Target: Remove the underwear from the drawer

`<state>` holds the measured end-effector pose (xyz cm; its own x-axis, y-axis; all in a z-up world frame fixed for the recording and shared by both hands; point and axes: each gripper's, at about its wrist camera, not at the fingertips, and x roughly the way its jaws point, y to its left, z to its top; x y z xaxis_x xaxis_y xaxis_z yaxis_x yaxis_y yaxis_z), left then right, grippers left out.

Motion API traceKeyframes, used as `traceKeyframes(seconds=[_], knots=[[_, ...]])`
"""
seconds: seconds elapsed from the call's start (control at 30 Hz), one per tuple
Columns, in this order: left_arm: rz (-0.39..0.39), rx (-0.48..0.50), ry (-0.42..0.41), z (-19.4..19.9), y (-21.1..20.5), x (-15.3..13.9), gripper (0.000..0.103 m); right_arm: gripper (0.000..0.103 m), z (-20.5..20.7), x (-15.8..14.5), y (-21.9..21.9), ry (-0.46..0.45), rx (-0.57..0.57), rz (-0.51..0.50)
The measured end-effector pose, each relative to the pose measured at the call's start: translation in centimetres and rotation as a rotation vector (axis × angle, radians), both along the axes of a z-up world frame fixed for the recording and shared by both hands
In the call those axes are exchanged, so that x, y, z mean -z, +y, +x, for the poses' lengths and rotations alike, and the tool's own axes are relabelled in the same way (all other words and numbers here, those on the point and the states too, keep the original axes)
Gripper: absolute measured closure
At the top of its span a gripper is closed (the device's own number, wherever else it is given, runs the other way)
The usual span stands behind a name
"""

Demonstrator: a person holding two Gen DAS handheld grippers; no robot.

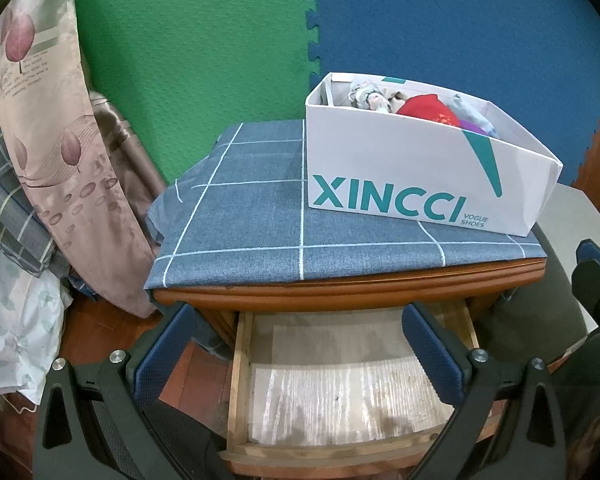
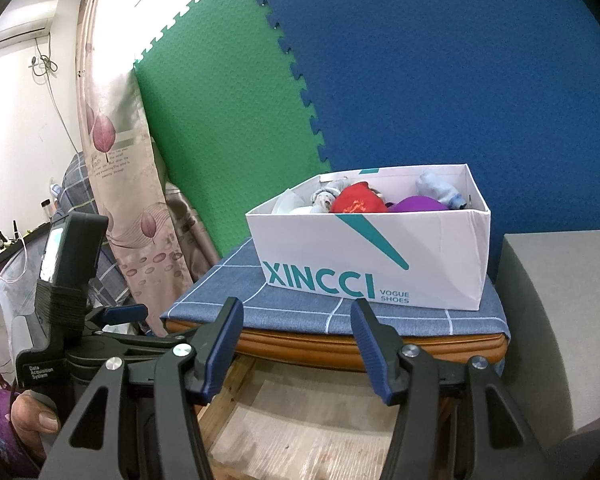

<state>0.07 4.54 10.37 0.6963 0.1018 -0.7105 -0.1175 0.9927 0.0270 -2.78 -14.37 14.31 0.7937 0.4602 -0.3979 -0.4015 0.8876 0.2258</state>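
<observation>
1. drawer (image 1: 340, 392): pulled out under the nightstand top, lined with pale paper; visible part bare, no clothing seen inside.
2. underwear: rolled pieces, red (image 2: 356, 199) and purple among them, packed in the white shoe box (image 2: 380, 264) on the checked cloth (image 1: 260, 216) above the drawer.
3. left gripper (image 1: 300, 344): jaws spread wide, nothing between, poised over the drawer mouth.
4. right gripper (image 2: 296, 344): jaws parted, nothing held, aimed at the nightstand edge.
5. step in hand, judged: checking the drawer's hidden back before finishing; best done with jaws kept apart, clear of the wooden side rails.
6. risk, judged: bumping the box off the cloth.
</observation>
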Motion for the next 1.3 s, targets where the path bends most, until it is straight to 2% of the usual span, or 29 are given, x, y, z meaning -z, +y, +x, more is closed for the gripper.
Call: traceKeyframes(seconds=[1.3], knots=[[-0.002,0.003,0.013,-0.13,0.06,0.53,0.000,0.046,-0.01,0.01,0.03,0.005,0.000,0.000]])
